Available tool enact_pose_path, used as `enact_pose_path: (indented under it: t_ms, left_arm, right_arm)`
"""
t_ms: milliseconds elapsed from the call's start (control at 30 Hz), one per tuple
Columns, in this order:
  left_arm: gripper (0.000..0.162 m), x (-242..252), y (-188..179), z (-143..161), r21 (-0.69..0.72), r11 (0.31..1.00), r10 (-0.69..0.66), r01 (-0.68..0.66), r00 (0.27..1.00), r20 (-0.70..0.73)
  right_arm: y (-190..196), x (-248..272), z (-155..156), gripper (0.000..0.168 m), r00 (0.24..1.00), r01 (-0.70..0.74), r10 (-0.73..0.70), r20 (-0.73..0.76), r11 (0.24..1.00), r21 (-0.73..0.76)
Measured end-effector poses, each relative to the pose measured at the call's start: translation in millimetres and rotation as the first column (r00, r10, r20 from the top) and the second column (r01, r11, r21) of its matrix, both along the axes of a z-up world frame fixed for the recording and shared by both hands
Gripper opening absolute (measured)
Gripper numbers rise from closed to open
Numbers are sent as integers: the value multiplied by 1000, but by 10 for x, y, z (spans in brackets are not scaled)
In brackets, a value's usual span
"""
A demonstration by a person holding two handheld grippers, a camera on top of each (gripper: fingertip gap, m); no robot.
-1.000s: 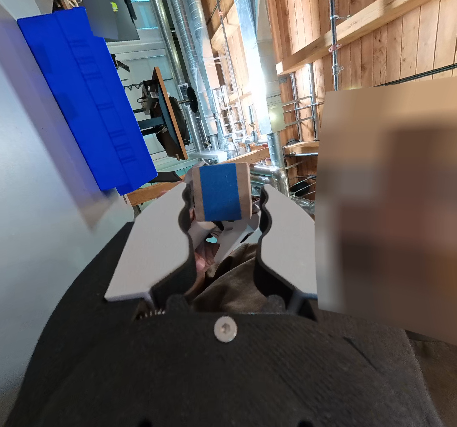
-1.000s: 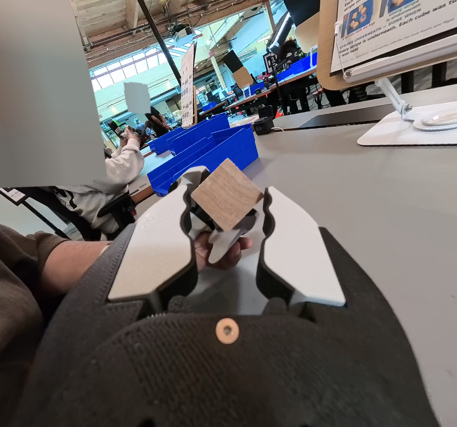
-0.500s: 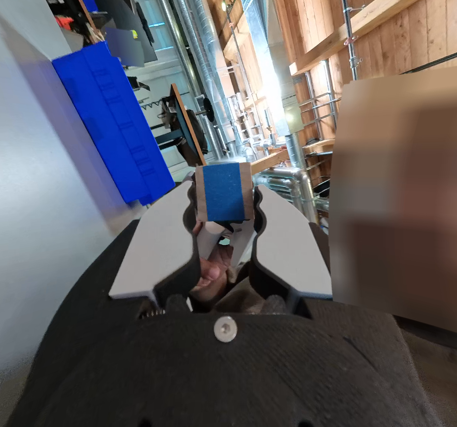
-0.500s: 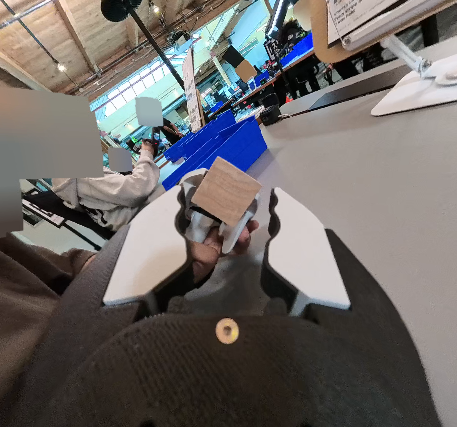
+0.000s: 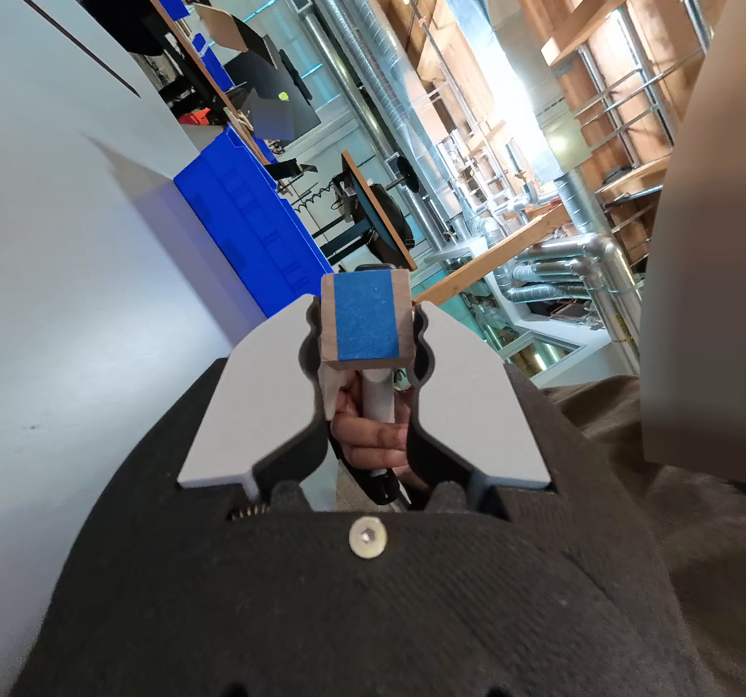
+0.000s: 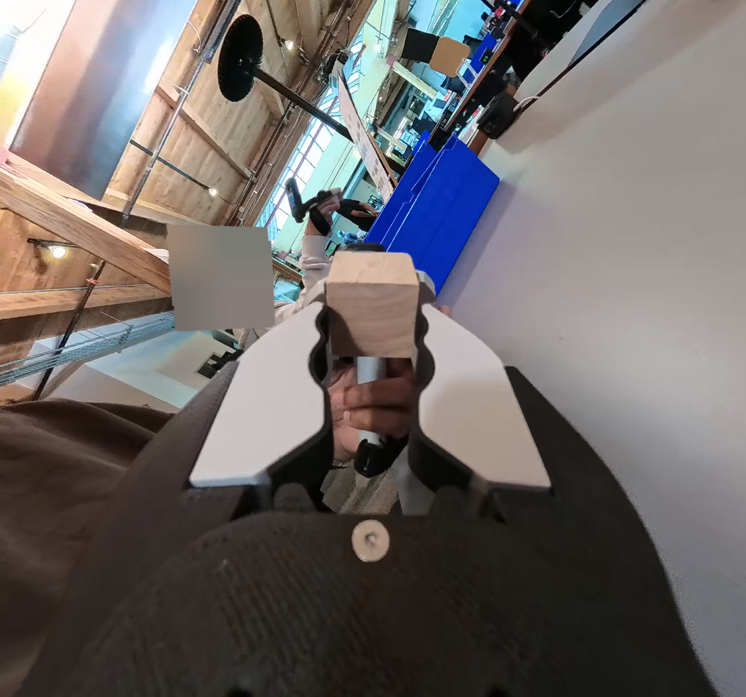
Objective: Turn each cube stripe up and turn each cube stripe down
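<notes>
In the left wrist view, the left gripper (image 5: 367, 328) has both fingers pressed against the sides of a wooden cube (image 5: 366, 319), which sits at the fingertips near the centre of the frame, held in the air. The face of the cube toward this camera carries a wide blue stripe (image 5: 365, 315) running along the fingers, with bare wood showing on either side. Just past the cube, at 6 o'clock from it, the pale fingers of the other gripper reach up to its far side, with a hand (image 5: 373, 435) wrapped round that gripper's handle. The grey bench (image 5: 80, 314) fills the 9 o'clock side, tilted steeply, and a blue bin (image 5: 250, 234) stands on it at about 11 o'clock from the cube. Silver ducts (image 5: 363, 72) and wooden walls lie far beyond.

In the right wrist view, the right gripper (image 6: 371, 314) likewise clamps the cube (image 6: 372, 314) between its fingertips; only plain wood faces this camera. Below the cube a hand (image 6: 373, 407) grips the opposite gripper's handle. The bench (image 6: 605, 314) runs along the 3 o'clock side, with blue bins (image 6: 436, 217) at 1 o'clock from the cube. A black ceiling fan (image 6: 240, 58) hangs far off at 11 o'clock.
</notes>
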State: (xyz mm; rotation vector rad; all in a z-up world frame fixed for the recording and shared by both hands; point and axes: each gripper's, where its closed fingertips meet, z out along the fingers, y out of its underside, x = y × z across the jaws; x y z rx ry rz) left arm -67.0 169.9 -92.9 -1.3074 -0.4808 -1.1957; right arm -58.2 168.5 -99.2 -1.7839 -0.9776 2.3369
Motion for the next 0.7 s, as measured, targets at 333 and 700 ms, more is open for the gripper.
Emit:
enact_pose_path:
  t_ms: [333, 700]
  left_arm:
    - [43, 39, 9, -29, -6, 999, -31, 32, 999, 19]
    - [44, 213, 38, -107, -36, 992, -121, 122, 992, 49]
  right_arm:
    - [61, -1, 26, 41, 999, 40, -39, -19, 997, 59]
    - [177, 9, 58, 41, 997, 74, -72, -36, 995, 70]
